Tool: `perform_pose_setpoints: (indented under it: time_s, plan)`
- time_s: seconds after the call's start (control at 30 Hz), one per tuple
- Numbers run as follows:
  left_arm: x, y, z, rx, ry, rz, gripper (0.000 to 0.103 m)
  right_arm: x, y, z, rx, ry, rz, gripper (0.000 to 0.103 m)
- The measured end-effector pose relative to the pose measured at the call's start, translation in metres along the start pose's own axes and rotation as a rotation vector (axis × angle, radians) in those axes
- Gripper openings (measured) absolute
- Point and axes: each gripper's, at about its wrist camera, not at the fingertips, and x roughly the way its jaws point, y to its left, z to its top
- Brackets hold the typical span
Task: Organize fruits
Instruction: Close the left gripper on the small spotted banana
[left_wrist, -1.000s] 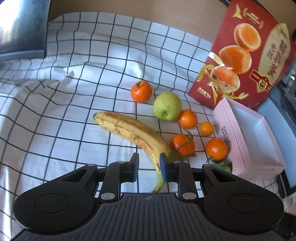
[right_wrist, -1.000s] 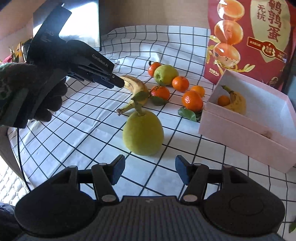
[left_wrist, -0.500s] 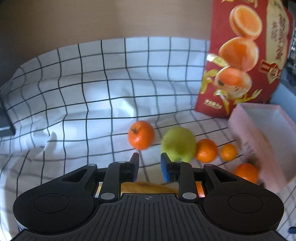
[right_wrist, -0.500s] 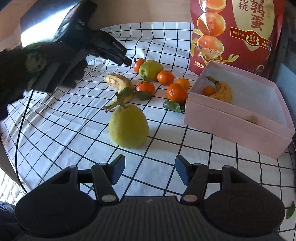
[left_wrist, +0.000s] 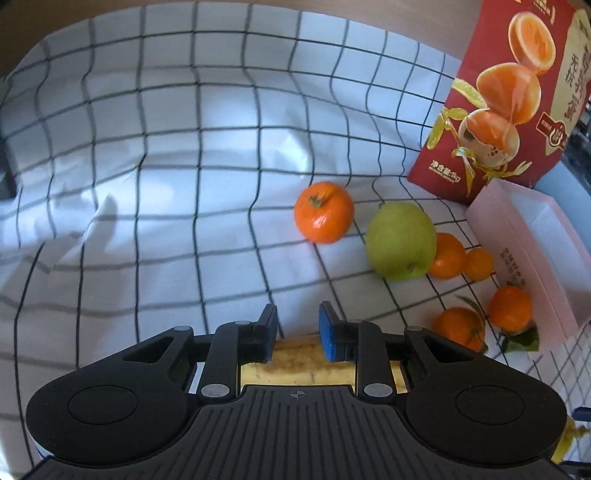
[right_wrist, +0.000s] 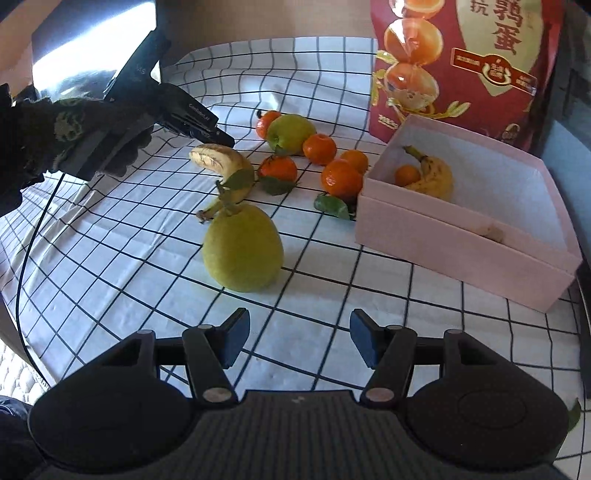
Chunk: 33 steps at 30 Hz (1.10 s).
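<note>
On the cloth lie five mandarins (right_wrist: 341, 177), one banana (right_wrist: 221, 160), one green apple (right_wrist: 291, 133) and one pear (right_wrist: 242, 251). The pink box (right_wrist: 461, 251) holds one banana (right_wrist: 436, 175) and one mandarin (right_wrist: 406, 174).

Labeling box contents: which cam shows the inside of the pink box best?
Right wrist view: the pink box lies open to it, banana and orange inside. Left wrist view shows only its outer wall and white lining.

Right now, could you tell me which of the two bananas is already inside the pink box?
The smaller banana, lying in the pink box against a small orange; the other banana lies on the checked cloth.
</note>
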Motion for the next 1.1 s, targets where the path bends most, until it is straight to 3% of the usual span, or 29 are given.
perform_pose_setpoints:
  time_s: [0.3,0.53,0.73,0.93,1.1]
  plan:
    - [-0.039,0.007,-0.043,-0.101,0.046,-0.020,0.025,0.007,0.006,0.002,-0.040,0.000,0.034,0.061]
    - [-0.065,-0.015,-0.084,-0.041,0.087,-0.093,0.022,0.011,0.000,0.001,-0.033,0.002,0.043,0.061]
    - [-0.083,-0.033,-0.078,-0.014,0.000,-0.085,0.025,0.012,0.001,0.001,-0.044,-0.001,0.055,0.061]
    - [-0.066,-0.093,-0.070,0.269,0.028,0.056,0.029,0.012,0.003,-0.001,-0.046,0.005,0.054,0.061]
    - [-0.048,-0.111,-0.068,0.345,0.059,0.079,0.034,0.007,-0.002,-0.004,-0.028,-0.004,0.032,0.061]
